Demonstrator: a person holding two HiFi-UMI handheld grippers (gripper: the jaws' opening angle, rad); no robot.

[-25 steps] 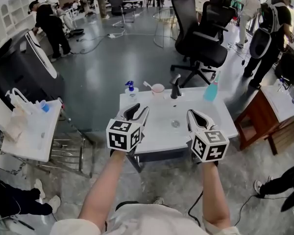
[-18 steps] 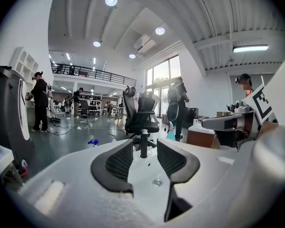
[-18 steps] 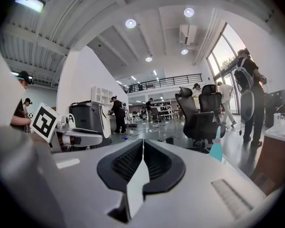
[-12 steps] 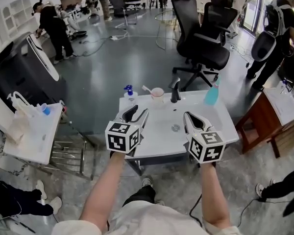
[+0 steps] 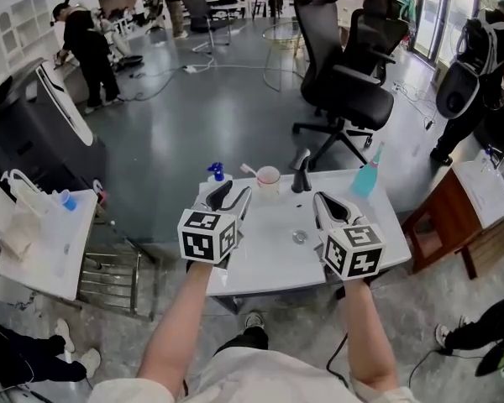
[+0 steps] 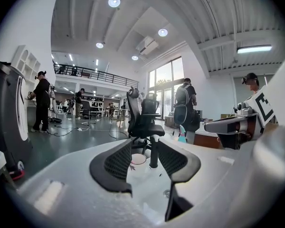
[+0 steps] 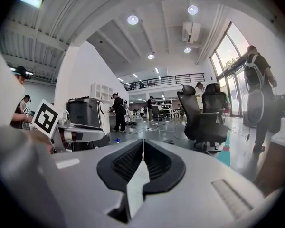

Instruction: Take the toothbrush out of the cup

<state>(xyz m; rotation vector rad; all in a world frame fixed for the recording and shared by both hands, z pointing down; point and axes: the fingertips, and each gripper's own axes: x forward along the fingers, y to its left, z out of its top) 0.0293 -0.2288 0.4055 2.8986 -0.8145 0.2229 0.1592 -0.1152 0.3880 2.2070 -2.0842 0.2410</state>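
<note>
Both tongs stand nearer the desk's (image 5: pixel 269 263) far edge than a second ago: left tongs (image 5: pixel 232 193) opening, nothing between the jaws; right tongs (image 5: pixel 326 203) closed and empty. The toothbrush (image 5: pixel 249 170) remains in the cup (image 5: pixel 269 176) at the far edge, just beside the faucet (image 5: pixel 301 175).

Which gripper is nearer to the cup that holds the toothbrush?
Left. The left gripper, jaws opening and empty, sits short of the cup, slightly to its left; the right gripper is further off, to its right.

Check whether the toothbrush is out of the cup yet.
No, the toothbrush leans in the pink cup beside the faucet.
</note>
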